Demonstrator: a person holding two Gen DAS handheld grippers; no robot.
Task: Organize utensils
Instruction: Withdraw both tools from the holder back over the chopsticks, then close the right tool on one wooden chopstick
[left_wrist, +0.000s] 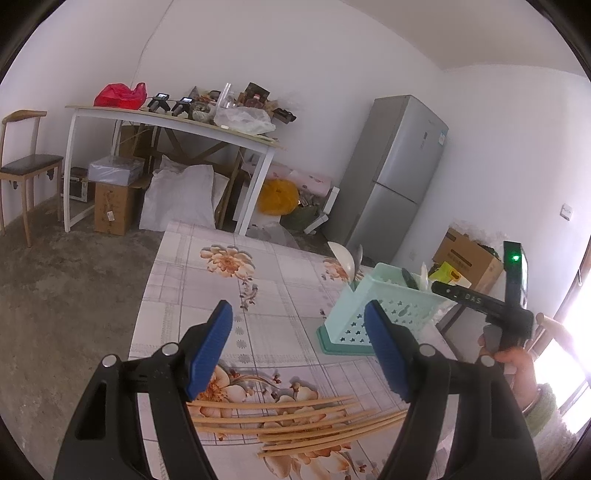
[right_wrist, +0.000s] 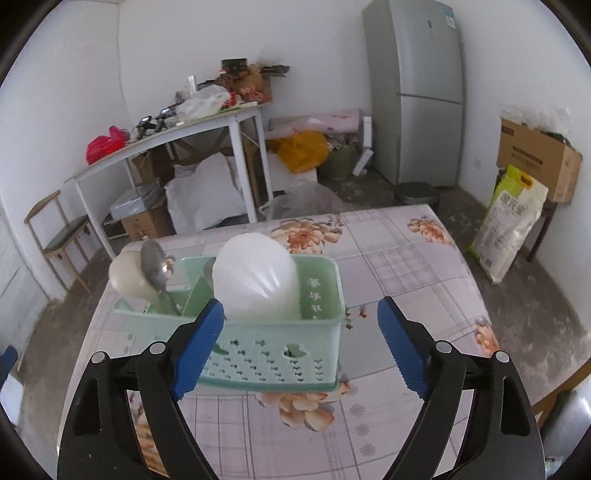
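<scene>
With both jaws apart and empty, mid-sort: chopsticks (left_wrist: 295, 424) loose on table (left_wrist: 207, 280); next, grab and drop into caddy (right_wrist: 280, 350).

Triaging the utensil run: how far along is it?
Done: spoons and a white ladle stand in the green caddy. In hand: nothing; the left tongs and right tongs are open and empty. Left: chopsticks lie loose on the tablecloth.

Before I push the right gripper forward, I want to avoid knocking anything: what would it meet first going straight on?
Probably the green utensil caddy: it sits just ahead of the right gripper, its jaws open, overlapping the left jaw. Depth is unclear.
</scene>
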